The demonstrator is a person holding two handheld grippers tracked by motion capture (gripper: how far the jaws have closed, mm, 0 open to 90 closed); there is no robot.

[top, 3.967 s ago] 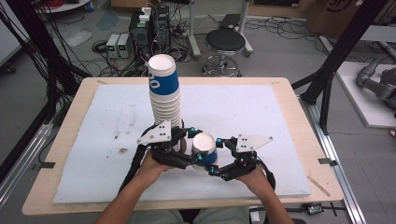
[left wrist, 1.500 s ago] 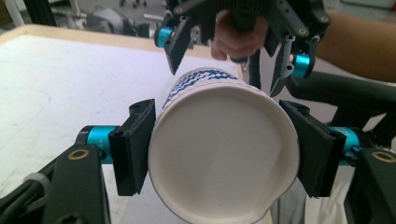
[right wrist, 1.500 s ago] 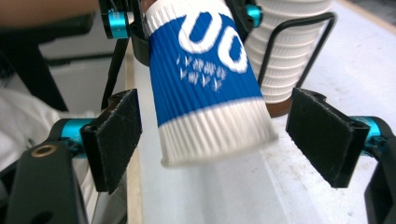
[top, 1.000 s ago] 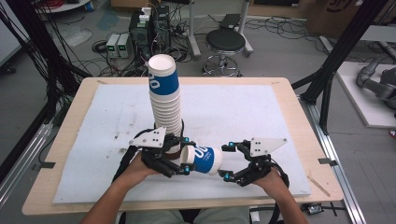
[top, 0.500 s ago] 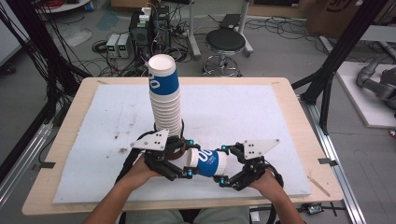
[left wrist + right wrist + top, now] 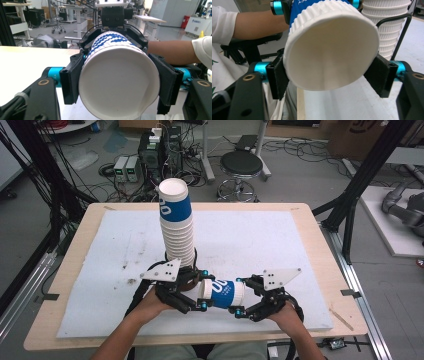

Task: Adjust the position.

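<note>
One cup stack [image 6: 178, 227]; one loose cup [image 6: 222, 293]; two grippers: left gripper [image 6: 192, 296], right gripper [image 6: 240, 296]; one stool [image 6: 241, 164].

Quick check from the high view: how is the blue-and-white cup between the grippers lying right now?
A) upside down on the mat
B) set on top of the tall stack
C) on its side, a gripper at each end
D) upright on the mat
C: the cup lies sideways above the mat, with the left gripper at its one end and the right gripper at the other, beside the stack.

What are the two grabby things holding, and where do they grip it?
A blue-and-white paper cup, lying sideways. The left gripper clamps its rim end; the right gripper, whose jaws just closed, grips its bottom end.
</note>
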